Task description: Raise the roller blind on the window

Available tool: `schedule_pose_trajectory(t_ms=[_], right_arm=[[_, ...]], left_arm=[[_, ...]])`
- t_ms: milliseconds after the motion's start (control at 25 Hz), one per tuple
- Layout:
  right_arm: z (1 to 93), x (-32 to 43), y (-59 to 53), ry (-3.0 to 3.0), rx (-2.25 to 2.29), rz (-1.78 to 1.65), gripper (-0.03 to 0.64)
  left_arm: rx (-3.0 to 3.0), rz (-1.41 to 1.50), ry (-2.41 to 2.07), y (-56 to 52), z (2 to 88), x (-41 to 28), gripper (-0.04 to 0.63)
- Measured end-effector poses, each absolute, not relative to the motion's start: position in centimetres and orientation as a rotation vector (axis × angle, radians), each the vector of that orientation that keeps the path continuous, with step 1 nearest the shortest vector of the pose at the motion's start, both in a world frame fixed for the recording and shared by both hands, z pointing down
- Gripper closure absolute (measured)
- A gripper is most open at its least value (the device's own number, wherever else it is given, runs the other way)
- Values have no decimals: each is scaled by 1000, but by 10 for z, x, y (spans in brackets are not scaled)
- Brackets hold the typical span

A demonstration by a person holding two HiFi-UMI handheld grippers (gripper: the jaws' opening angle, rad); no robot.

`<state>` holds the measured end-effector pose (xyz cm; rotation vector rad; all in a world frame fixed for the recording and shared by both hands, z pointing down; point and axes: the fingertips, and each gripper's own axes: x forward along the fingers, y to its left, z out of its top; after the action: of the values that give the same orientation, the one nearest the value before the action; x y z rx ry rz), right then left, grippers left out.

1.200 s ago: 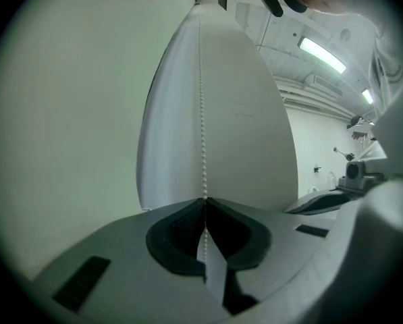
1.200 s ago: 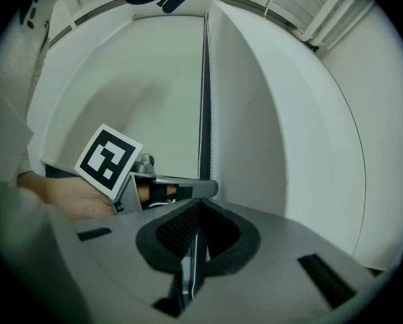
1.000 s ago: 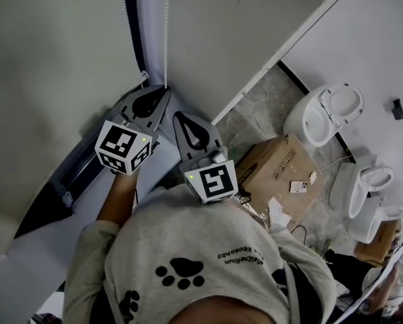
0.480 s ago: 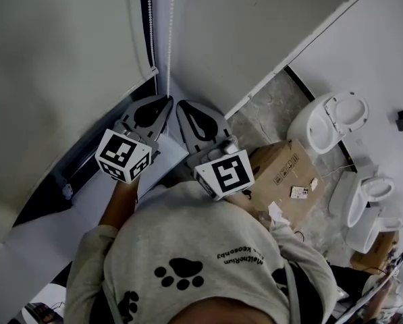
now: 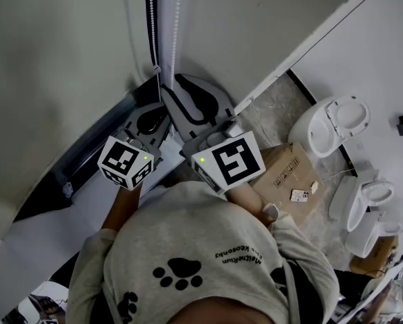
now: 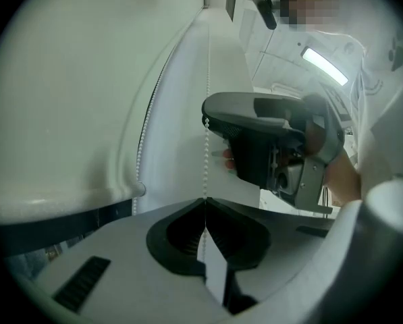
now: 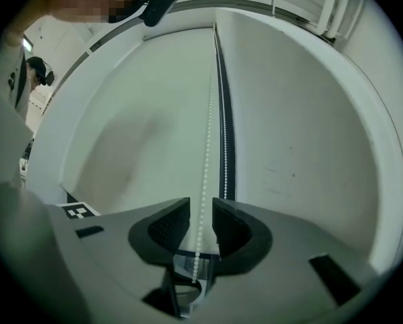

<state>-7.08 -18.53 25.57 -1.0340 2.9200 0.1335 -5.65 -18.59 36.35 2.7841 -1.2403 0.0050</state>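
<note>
Grey floor lies far below me, with white toilets (image 5: 329,117) and a brown cardboard box (image 5: 282,174) on it. Close in front of me is the window. The roller blind (image 5: 52,79) hangs over it, big and pale, and its round bottom edge (image 6: 123,193) has a dark strip of window under it. A plain wall (image 5: 255,32) stands on the other side.

Between the blind and the wall hangs the bead chain (image 5: 151,25). It has two thin white strands that run side by side, just beside a dark gap.

My left gripper (image 5: 162,106) is squeezed tight on one strand. In the left gripper view, the chain (image 6: 206,154) comes straight down and goes in right where the two jaw tips meet (image 6: 204,200). The tips are together, with no gap showing.

My right gripper (image 5: 171,86) is just above the left one, on the same strand. From the left gripper view I can see it (image 6: 275,147) up there, with the chain reaching its front end. Its jaws have just been opening. In the right gripper view, the chain (image 7: 208,147) runs down the middle of the gap (image 7: 201,211), and the dark pads on each side do not press it. The other strand (image 7: 225,133) hangs a little to the side, outside the jaws.

Both grippers point at the window, close together.
</note>
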Motion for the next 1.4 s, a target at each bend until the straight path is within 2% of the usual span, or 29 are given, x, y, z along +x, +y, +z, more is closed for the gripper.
schedule_pose_trajectory(t_ms=[320, 800, 1400], right_arm=[[240, -75, -191, 2957, -981, 139, 604], [259, -74, -181, 2984, -973, 105, 607], [351, -69, -177, 3070, -1066, -28, 607]], left_arm=[[2774, 7, -1259, -184, 367, -58, 583], [2747, -5, -1280, -178, 384, -59, 583], [2636, 141, -1264, -167, 476, -54, 583]])
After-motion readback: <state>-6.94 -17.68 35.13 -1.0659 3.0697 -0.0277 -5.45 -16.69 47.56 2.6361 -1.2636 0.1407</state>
